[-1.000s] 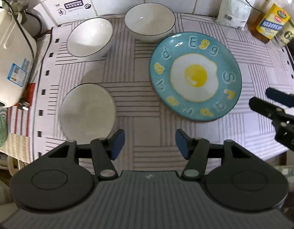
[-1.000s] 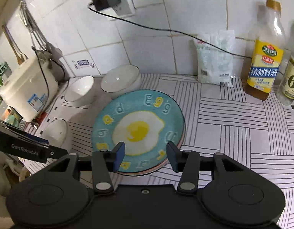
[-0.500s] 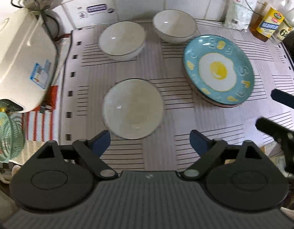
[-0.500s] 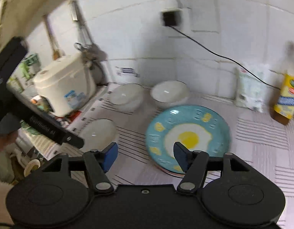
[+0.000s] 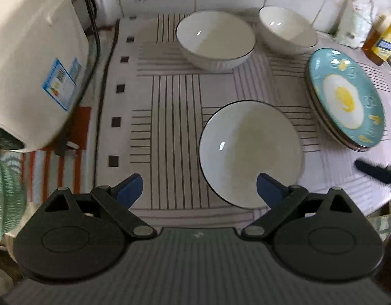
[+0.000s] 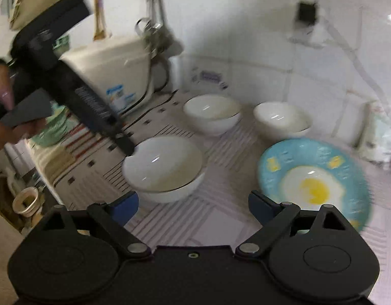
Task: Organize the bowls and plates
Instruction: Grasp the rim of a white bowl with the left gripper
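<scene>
Three white bowls stand on the striped mat: a near one, a far left one and a far right one. A blue fried-egg plate tops a small stack at the right. My left gripper is open and empty, just in front of the near bowl, with its right finger at the bowl's near rim. My right gripper is open and empty, low between the near bowl and the plate.
A white rice cooker stands at the left with its cord. Oil bottles and a white bag stand at the back right by the tiled wall. A green basket hangs off the left edge.
Both grippers have swung left and lower toward the near bowl, and both have opened wider. The bowls and plate have not moved.
</scene>
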`<action>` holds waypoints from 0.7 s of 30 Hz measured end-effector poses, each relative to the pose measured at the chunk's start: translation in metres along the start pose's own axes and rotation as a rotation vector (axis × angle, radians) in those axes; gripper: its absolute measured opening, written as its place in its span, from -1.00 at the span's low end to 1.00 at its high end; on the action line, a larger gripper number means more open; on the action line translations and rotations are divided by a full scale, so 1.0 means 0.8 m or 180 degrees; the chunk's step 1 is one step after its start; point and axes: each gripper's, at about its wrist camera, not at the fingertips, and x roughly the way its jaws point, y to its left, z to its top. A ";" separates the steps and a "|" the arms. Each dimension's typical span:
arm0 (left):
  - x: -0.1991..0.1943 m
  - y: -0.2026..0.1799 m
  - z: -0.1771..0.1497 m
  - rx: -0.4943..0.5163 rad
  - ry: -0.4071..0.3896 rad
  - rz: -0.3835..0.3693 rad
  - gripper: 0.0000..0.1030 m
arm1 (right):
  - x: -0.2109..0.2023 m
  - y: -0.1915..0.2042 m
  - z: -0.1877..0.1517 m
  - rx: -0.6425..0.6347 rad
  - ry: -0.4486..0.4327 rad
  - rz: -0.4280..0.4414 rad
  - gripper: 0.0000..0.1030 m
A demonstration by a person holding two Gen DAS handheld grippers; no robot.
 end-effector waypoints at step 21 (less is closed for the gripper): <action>0.042 0.014 0.007 -0.0104 0.0051 -0.0624 -0.76 | 0.120 0.051 -0.014 -0.0395 -0.0143 -0.0262 0.83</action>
